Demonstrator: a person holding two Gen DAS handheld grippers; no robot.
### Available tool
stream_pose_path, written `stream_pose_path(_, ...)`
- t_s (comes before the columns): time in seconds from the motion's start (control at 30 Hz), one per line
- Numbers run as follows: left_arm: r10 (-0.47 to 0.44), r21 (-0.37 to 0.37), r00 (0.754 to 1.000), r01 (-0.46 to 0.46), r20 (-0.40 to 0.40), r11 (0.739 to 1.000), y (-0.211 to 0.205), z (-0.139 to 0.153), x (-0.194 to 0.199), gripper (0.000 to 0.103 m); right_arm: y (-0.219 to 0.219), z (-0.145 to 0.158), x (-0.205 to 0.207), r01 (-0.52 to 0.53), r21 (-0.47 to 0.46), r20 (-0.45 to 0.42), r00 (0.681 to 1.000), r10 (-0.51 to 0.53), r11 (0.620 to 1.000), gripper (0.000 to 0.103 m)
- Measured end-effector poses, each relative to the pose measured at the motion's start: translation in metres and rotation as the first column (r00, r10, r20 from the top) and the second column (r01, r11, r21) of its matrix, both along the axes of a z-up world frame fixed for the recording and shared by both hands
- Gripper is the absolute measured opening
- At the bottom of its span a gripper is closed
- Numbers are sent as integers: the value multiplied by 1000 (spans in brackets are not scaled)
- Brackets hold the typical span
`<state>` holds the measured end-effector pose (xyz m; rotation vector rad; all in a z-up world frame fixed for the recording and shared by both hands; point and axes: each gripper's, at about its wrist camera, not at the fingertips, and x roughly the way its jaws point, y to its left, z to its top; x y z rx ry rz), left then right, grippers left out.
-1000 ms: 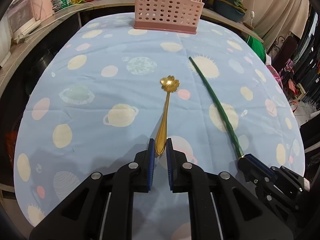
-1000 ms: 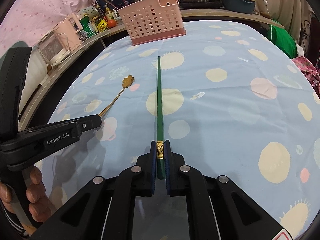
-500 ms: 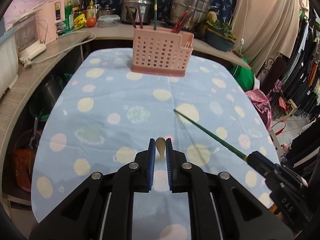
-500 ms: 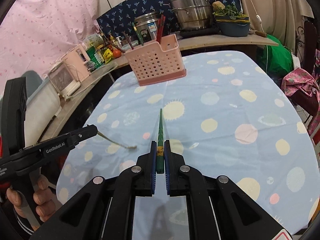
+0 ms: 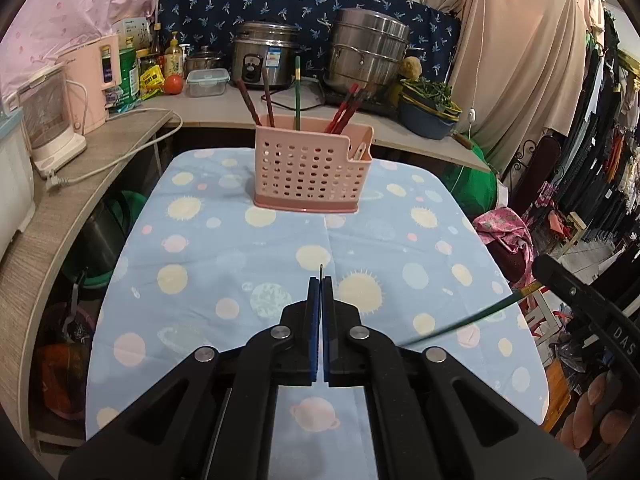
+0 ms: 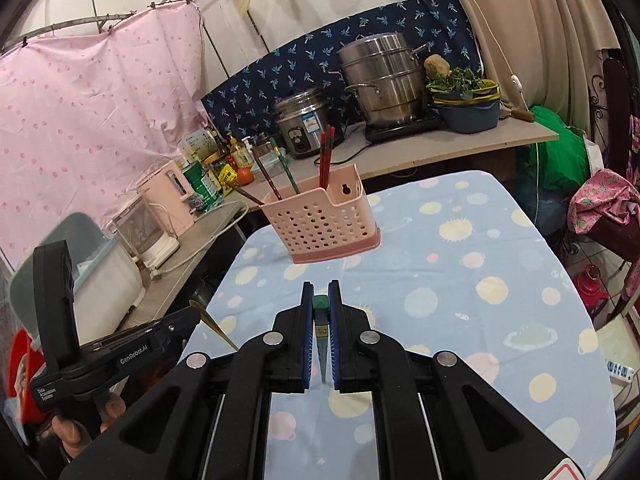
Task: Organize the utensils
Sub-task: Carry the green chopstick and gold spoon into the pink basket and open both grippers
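Utensils are up off the cloth, one in each of my grippers. My left gripper [image 5: 321,280] has its blue pads pressed together on the gold spoon [image 5: 321,268]; from its own camera I see only a thin sliver poking out just past the tips. From the right camera the same left gripper [image 6: 191,314] sits low at the left, and the spoon [image 6: 216,329] slants out of it down toward the middle, its bowl hidden behind my right gripper's body. A hand [image 6: 86,426] wraps the handle underneath.

My right gripper [image 6: 320,292] is clamped on the green chopstick [image 6: 320,306], the blunt green end sitting between the pads near the tips and the thin point running back toward the camera. In the left view that chopstick [image 5: 472,318] crosses from the right gripper [image 5: 538,286] at the right edge toward my left gripper's body, hanging above the table.

Beyond both sets of tips lies the blue planet-print tablecloth [image 5: 240,264]. Well past them, at the far end of the table, stands the pink perforated basket [image 5: 310,168], upright, with several chopsticks [image 5: 342,110] sticking out of its top. Behind it a counter holds a rice cooker [image 5: 266,54] and a steel steamer pot [image 5: 370,52].
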<state>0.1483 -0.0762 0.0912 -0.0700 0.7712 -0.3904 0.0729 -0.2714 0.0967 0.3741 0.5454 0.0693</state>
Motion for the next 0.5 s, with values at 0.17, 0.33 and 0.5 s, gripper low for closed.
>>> stream_pose_path(0.17, -5, -7, 1000, 5, 23, 1000, -3, 20, 16, 0, -6, 22, 17, 0, 5, 43, 999, 0, 1000, 7)
stream_pose_path(0.33, -8, -20, 998, 9, 59, 1000, -6, 46, 39, 0, -10, 50, 41, -2, -10, 94, 996, 3, 1000, 7)
stream_pose_path(0.5, -3, -36, 994, 7, 107, 999, -7, 76, 68, 0, -14, 83, 69, 15, -30, 164, 986, -10, 999, 7)
